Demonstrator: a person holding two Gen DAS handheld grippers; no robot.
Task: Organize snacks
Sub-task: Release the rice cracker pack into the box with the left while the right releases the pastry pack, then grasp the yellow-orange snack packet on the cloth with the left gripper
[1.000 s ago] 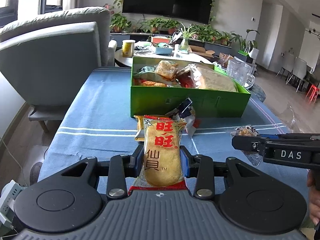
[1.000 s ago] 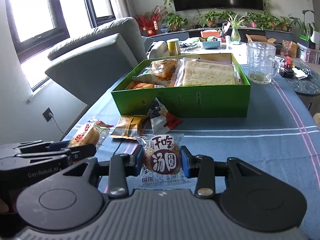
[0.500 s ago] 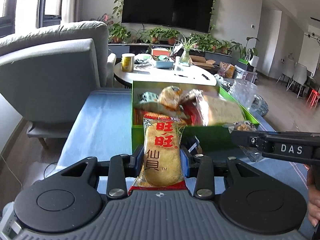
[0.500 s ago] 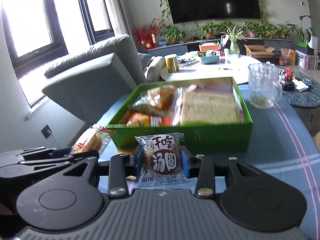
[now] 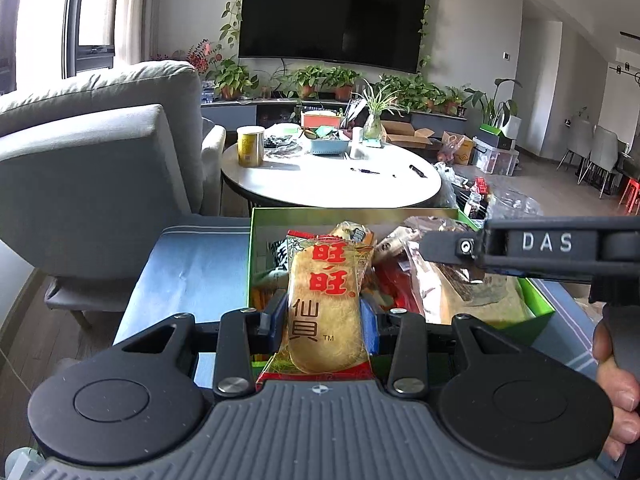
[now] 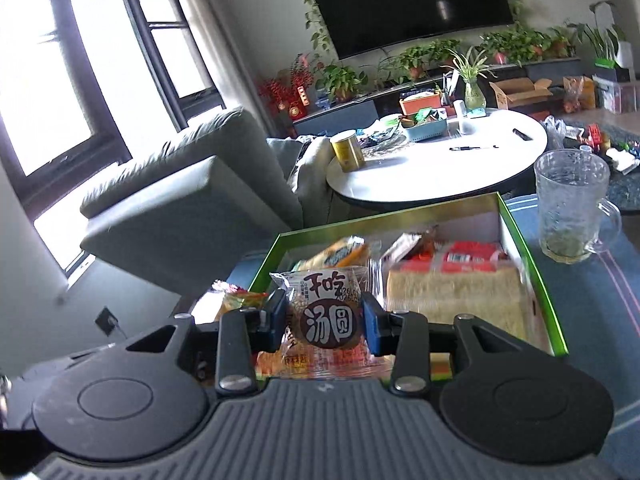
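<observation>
My left gripper (image 5: 324, 322) is shut on a yellow rice cracker packet (image 5: 324, 300) with red characters and holds it over the near left part of the green box (image 5: 251, 256). My right gripper (image 6: 325, 320) is shut on a clear packet with a round brown snack (image 6: 326, 320) and holds it over the box's near left part (image 6: 556, 320). The right gripper's body (image 5: 536, 248) crosses the left wrist view at the right, above the box. The box holds several packets and a bag of sliced bread (image 6: 452, 296).
The box stands on a blue cloth-covered table (image 5: 192, 268). A glass mug (image 6: 570, 208) stands right of the box. A grey armchair (image 5: 96, 160) is at the left. A white round table (image 5: 332, 180) with clutter stands behind the box.
Both grippers have risen from near the tablecloth and moved forward, each with its packet, from in front of the box to above it. The loose snacks on the cloth have dropped out of view.
</observation>
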